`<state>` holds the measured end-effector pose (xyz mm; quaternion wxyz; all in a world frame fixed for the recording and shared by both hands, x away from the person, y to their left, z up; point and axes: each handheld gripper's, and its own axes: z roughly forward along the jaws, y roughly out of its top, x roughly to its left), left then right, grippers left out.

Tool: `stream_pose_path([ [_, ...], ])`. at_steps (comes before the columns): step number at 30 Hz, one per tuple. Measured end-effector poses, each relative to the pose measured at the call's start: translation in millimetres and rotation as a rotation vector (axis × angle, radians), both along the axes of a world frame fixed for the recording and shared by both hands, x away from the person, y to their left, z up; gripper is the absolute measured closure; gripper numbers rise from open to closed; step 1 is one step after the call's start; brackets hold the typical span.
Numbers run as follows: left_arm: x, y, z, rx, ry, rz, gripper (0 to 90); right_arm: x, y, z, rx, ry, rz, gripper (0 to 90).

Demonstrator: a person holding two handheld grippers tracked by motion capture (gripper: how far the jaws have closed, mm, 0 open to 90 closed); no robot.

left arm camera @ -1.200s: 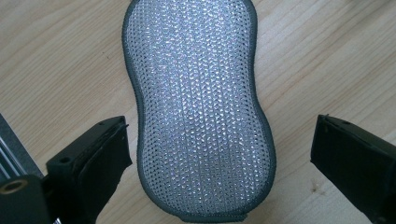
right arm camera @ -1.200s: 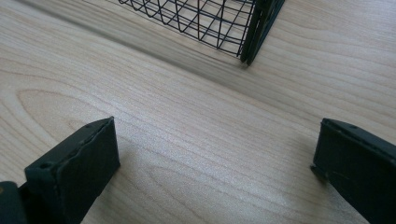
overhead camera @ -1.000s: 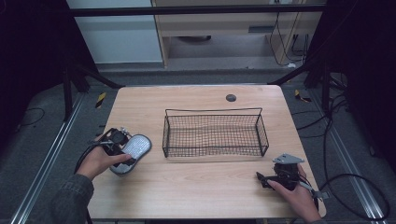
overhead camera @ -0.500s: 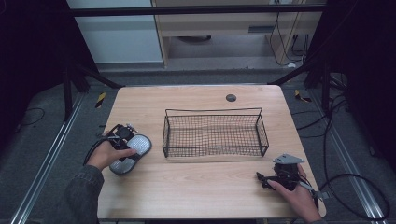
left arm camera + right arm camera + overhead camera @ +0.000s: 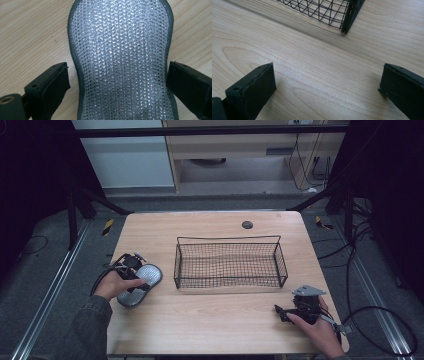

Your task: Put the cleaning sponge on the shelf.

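Observation:
A silvery mesh scouring sponge (image 5: 145, 281) with a grey edge lies on the wooden table (image 5: 210, 325), left of a black wire basket (image 5: 227, 240). My left gripper (image 5: 136, 279) is over it. In the left gripper view the sponge (image 5: 120, 50) runs up between the two black jaws of the left gripper (image 5: 117, 85), which stand open on either side of its narrow waist. My right gripper (image 5: 281, 311) rests near the table's front right corner. It is open over bare wood in the right gripper view (image 5: 327, 87), and a corner of the basket (image 5: 322, 10) lies ahead of it.
A small dark round disc (image 5: 247, 224) sits on the table behind the basket. Black frame legs and cables lie on the floor around the table. The basket holds nothing that I can see.
My left gripper has shifted slightly right and forward over the sponge. The right gripper has stayed put.

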<state>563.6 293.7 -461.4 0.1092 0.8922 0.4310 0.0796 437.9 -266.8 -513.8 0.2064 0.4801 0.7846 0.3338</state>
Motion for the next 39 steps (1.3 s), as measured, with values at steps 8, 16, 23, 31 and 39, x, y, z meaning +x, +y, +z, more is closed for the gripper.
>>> stream_pose_path([
  [8, 0.6, 2.6, -8.1, -0.016, 0.006, 0.014, 0.9, 0.0, 0.0, 0.0, 0.000, 0.000, 0.000, 0.4],
  [16, -0.5, 1.5, -6.0, -0.032, -0.017, 0.015, 2.8, -0.3, 0.0, 0.0, -0.001, -0.001, 0.000, 0.4],
  [23, 0.5, 2.2, -17.3, -0.033, 0.008, 0.026, 1.0, -0.2, -0.1, 0.0, -0.002, -0.002, 0.002, 0.4],
  [31, -0.8, 4.1, -15.7, -0.049, -0.015, 0.036, 6.3, -0.3, 0.0, 0.0, 0.000, 0.000, 0.001, 0.4],
  [39, -12.3, 0.5, 5.0, -0.078, -0.150, -0.013, 8.9, -0.2, -0.1, 0.1, -0.001, -0.001, 0.002, 0.4],
])
